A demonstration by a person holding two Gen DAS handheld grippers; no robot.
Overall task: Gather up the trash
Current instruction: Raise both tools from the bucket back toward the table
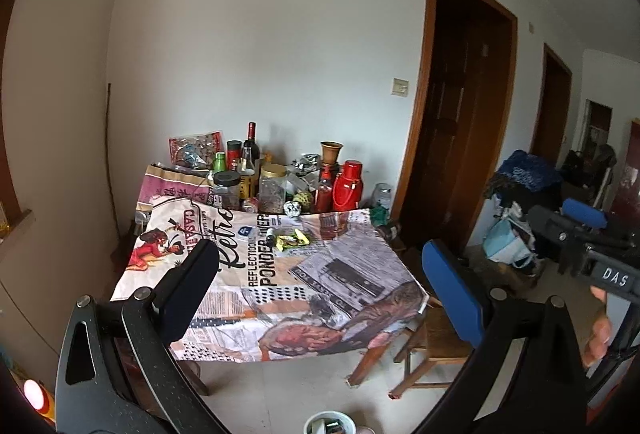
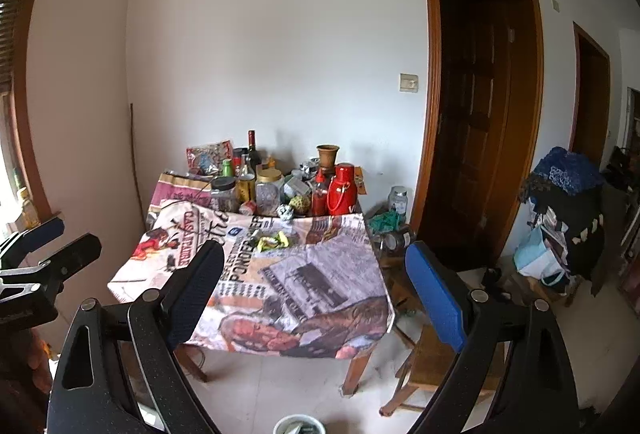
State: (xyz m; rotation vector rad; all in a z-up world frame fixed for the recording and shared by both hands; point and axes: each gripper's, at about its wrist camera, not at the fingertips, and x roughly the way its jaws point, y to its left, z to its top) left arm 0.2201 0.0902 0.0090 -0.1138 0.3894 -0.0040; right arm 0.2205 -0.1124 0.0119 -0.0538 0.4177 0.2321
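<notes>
Seen from both wrist cameras, the counter (image 1: 352, 274) stands against the far wall under a printed cloth (image 1: 256, 298) of newspaper and poster motifs.

At the far left of the counter lies a pink printed sack (image 1: 172, 186) with a red snack packet (image 1: 196, 148) propped behind it. To the right of these crowd a dark-lidded jar (image 1: 226, 190), a wine bottle (image 1: 251, 142), a gold-lidded jar (image 1: 273, 190), a brown vase (image 1: 331, 151), a red sauce bottle (image 1: 325, 190) and a red thermos (image 1: 349, 186). This row fills the far edge.

The trash, a small heap of yellow-green wrappers (image 1: 294, 239), lies on the cloth in the middle of the counter, just near of the jars, with open cloth around it. A crumpled foil ball (image 1: 292, 209) sits a little farther back, at the foot of the jars.

The left gripper (image 1: 320, 286) is in the air near of the counter, its fingers spread wide with nothing between them. The right gripper (image 2: 316, 286) is likewise spread and empty. In the left view it appears at the right edge, with a hand (image 1: 598, 330) on it.

On the floor at the near edge stands a white bin (image 1: 329, 424). Right of the counter are a wooden stool (image 1: 436, 350), a dark doorway (image 1: 460, 130) and a pile of clothes and bags (image 1: 516, 218).
</notes>
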